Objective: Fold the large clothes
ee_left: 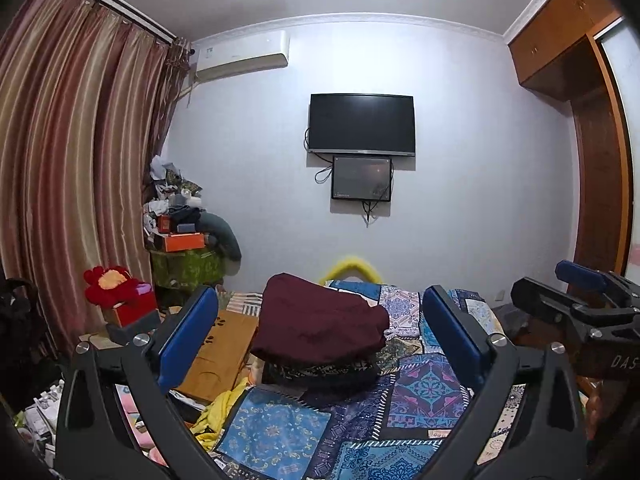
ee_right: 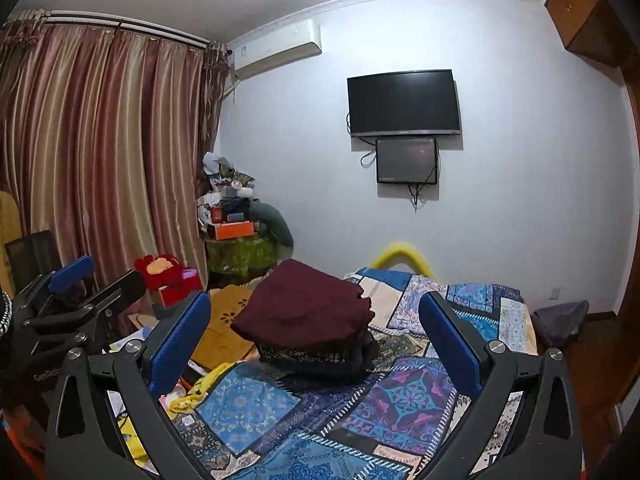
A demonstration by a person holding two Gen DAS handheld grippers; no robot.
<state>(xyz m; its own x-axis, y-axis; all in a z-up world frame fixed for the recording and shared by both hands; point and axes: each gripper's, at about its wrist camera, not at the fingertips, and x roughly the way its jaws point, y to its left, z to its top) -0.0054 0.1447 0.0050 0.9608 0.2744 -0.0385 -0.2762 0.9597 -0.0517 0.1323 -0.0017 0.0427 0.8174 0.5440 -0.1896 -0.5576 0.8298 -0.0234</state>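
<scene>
A folded dark maroon garment (ee_left: 320, 320) lies on top of a stack of folded patterned dark clothes (ee_left: 320, 372) on a bed with a blue patchwork cover (ee_left: 424, 392). My left gripper (ee_left: 320, 332) is open and empty, held above the bed, with the stack framed between its blue pads. The same maroon garment (ee_right: 304, 312) and stack (ee_right: 316, 356) show in the right wrist view. My right gripper (ee_right: 314, 340) is open and empty, also back from the stack. The right gripper also shows at the right edge of the left wrist view (ee_left: 580, 300).
A yellow-brown cloth (ee_left: 224, 344) and a yellow item (ee_left: 220, 412) lie at the bed's left edge. A cluttered pile (ee_left: 180, 220), a red plush toy (ee_left: 112, 284) and curtains (ee_left: 72, 160) stand left. A TV (ee_left: 362, 124) hangs on the far wall. A wardrobe (ee_left: 592, 160) stands right.
</scene>
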